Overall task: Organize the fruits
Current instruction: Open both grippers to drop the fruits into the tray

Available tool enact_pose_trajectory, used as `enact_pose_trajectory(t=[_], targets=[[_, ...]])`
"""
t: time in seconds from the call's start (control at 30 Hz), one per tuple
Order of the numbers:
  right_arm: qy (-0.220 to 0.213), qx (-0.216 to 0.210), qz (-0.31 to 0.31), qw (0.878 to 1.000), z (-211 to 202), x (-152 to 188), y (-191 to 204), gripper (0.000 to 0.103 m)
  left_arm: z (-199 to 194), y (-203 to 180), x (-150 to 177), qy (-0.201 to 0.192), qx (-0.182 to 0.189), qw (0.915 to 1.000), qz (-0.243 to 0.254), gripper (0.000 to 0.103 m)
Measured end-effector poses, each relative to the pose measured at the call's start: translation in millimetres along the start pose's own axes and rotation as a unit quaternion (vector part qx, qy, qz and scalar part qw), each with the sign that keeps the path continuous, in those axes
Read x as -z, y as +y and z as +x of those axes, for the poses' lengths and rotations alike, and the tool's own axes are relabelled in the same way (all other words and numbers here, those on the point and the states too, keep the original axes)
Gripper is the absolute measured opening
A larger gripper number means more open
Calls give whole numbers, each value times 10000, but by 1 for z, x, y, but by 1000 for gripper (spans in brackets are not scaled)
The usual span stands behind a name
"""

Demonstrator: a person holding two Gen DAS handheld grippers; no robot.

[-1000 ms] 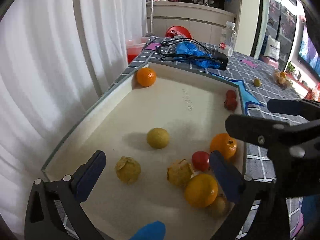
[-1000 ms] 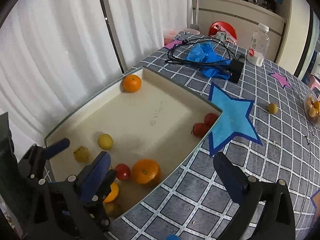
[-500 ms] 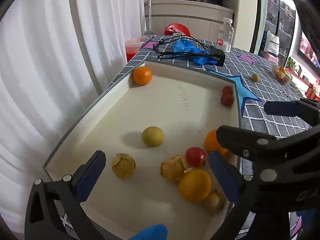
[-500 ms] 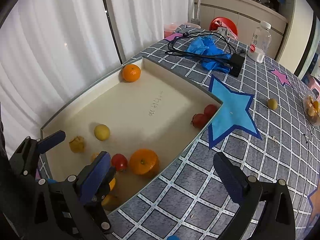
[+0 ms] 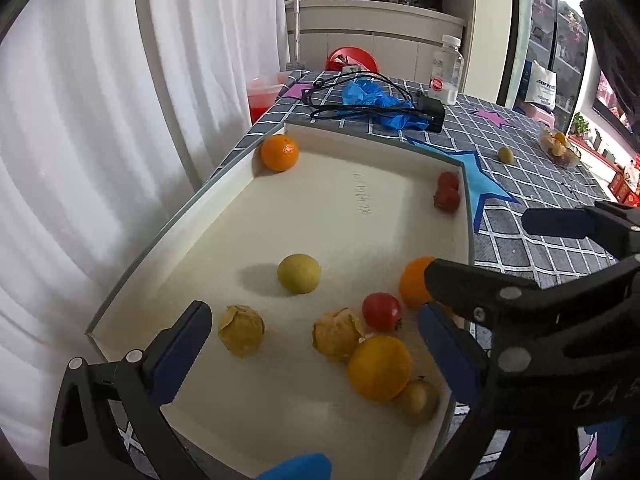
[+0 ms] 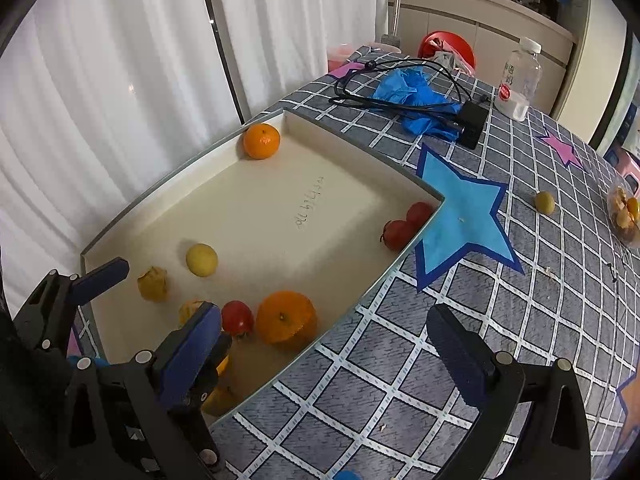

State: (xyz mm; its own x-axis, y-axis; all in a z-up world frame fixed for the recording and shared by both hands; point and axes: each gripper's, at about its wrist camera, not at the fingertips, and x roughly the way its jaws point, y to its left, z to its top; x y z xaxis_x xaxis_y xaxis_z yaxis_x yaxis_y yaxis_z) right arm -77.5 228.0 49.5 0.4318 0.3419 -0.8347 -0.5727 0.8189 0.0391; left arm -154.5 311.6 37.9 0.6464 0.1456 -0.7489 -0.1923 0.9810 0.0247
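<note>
Both the left gripper (image 5: 312, 344) and right gripper (image 6: 324, 344) hover with jaws spread wide, grasping nothing. The shallow cream cardboard tray (image 6: 360, 168) (on the grey checked surface (image 6: 540, 300)) contains oranges, red tomatoes and yellow fruits, mostly clustered near its front corner.

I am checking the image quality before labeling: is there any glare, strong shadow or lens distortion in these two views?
Left wrist view: the tray rim bows from fisheye distortion, and the yellow fruit casts a soft shadow to its left. Right wrist view: straight tablecloth grid lines curve, and the corners are black; a small bright reflection shows on the curtain. Both views are sharp, with no heavy glare.
</note>
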Motion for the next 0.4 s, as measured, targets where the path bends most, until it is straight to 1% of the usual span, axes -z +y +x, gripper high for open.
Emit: enact_pose_trajectory(t=[0.2, 0.4], targets=[[45, 4, -23, 10000, 2, 3, 2, 103, 1, 0, 0, 29, -3, 10000, 3, 103], [39, -10, -36, 10000, 1, 4, 3, 103, -1, 0, 1, -38, -34, 10000, 53, 103]])
